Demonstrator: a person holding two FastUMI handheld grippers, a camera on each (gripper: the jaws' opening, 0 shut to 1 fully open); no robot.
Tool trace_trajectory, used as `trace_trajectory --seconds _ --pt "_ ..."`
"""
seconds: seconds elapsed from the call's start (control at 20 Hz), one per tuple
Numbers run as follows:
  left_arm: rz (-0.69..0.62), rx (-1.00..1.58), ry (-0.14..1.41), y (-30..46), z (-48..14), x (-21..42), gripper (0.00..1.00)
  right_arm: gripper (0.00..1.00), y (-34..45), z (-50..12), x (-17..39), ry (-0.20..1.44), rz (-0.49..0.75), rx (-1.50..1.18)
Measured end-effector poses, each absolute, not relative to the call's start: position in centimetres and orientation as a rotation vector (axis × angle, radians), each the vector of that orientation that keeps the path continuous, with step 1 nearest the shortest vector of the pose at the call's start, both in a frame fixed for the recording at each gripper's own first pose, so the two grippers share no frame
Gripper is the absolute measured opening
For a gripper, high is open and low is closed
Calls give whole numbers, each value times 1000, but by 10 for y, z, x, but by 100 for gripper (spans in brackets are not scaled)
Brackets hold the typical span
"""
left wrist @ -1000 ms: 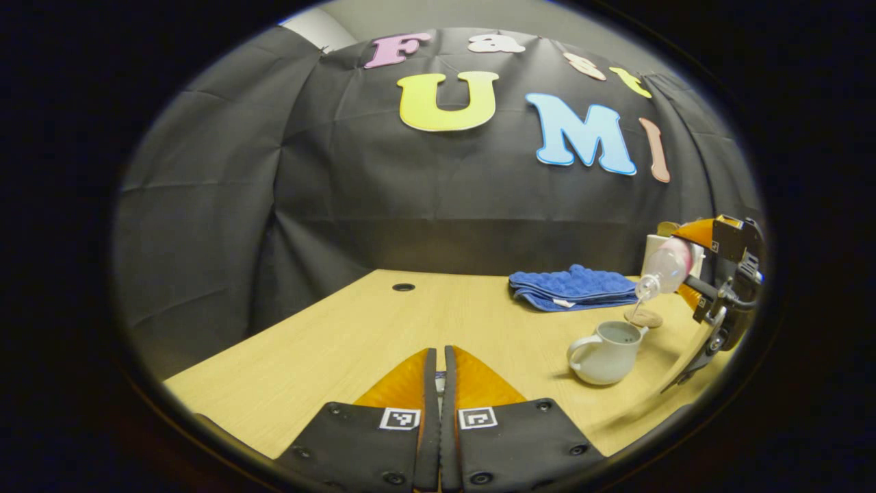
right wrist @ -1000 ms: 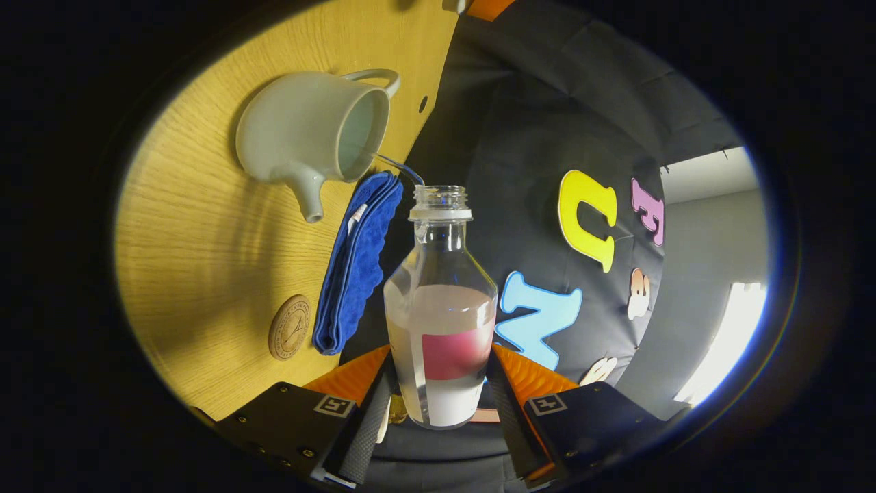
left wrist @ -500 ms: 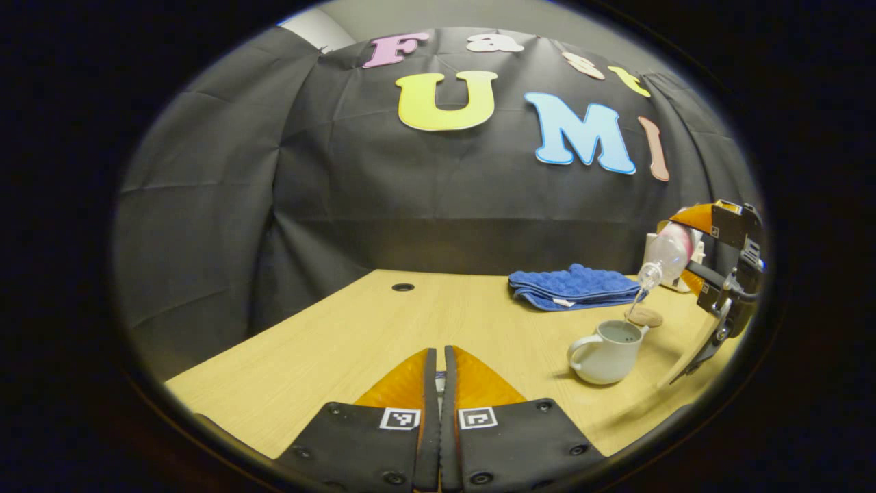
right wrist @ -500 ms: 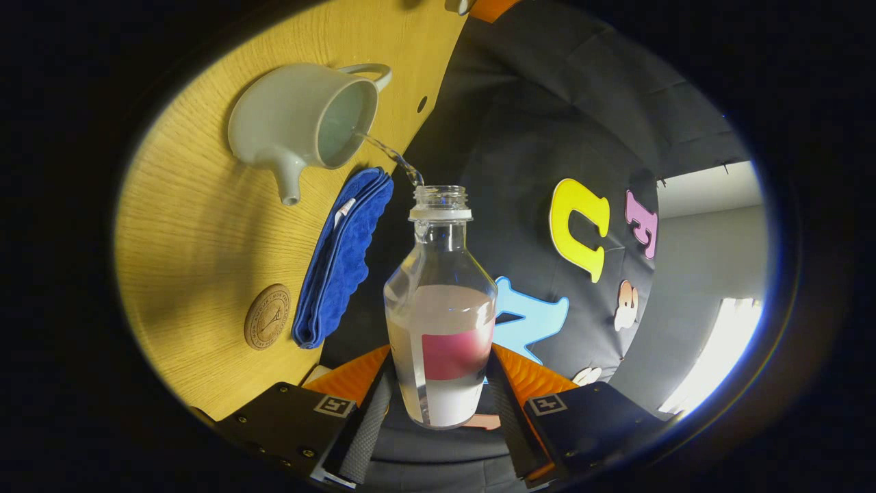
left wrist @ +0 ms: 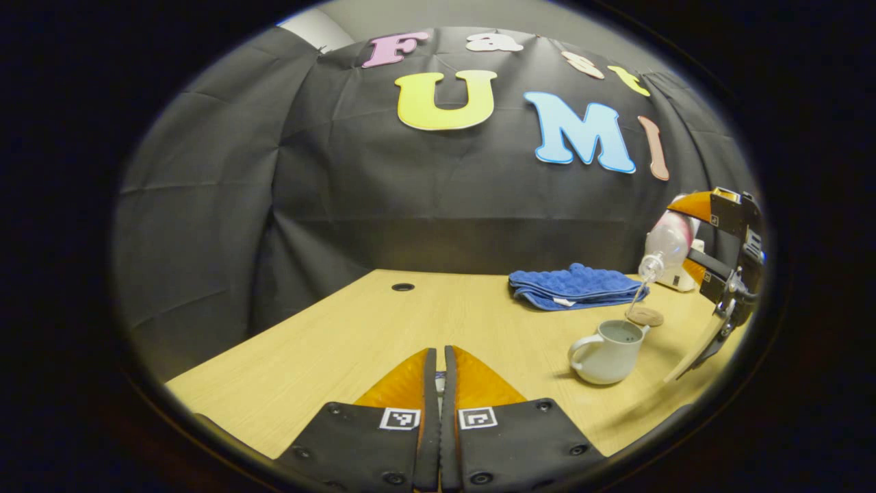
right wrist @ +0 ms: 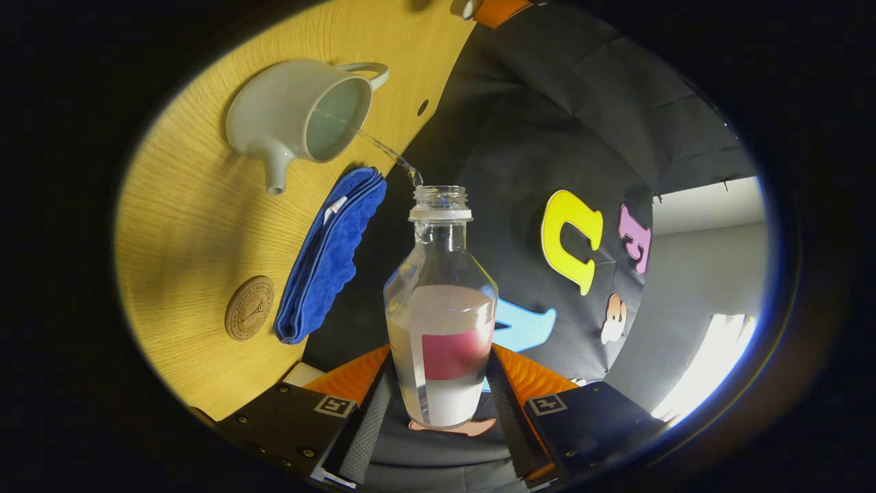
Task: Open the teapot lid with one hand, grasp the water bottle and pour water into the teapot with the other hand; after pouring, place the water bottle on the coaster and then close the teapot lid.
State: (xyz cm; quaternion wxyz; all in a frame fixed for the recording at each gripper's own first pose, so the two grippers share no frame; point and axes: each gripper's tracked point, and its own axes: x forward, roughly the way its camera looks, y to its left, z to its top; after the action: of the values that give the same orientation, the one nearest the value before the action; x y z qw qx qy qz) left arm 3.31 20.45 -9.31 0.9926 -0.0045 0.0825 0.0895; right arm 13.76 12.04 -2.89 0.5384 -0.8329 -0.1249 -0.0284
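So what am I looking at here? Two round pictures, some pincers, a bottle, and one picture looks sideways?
No robot: a person holds a two-finger gripper in each hand, each with its own fisheye camera. The right gripper view looks tilted because that right gripper is tipped over, shut on the water bottle, pouring a thin stream into the open teapot. The left gripper view looks across the wooden table over the left gripper, whose fingers are nearly together; something small shows between them, possibly the lid. On the table also lie a folded blue cloth and a round coaster.
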Motion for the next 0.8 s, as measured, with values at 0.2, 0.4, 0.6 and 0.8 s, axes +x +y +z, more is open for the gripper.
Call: trace_trajectory --seconds 0.2,0.4,0.6,0.8 --pt "180 -8 166 205 -92 34 7 76 119 -27 138 -317 -69 -2018" --pt "181 -9 165 205 -93 33 7 77 120 -25 140 -342 -72 -2052" --pt "181 -9 165 206 -92 33 6 76 120 -24 139 -374 -77 -2087" --pt "181 -8 166 206 -92 32 7 76 123 -21 141 -412 -89 -2120"
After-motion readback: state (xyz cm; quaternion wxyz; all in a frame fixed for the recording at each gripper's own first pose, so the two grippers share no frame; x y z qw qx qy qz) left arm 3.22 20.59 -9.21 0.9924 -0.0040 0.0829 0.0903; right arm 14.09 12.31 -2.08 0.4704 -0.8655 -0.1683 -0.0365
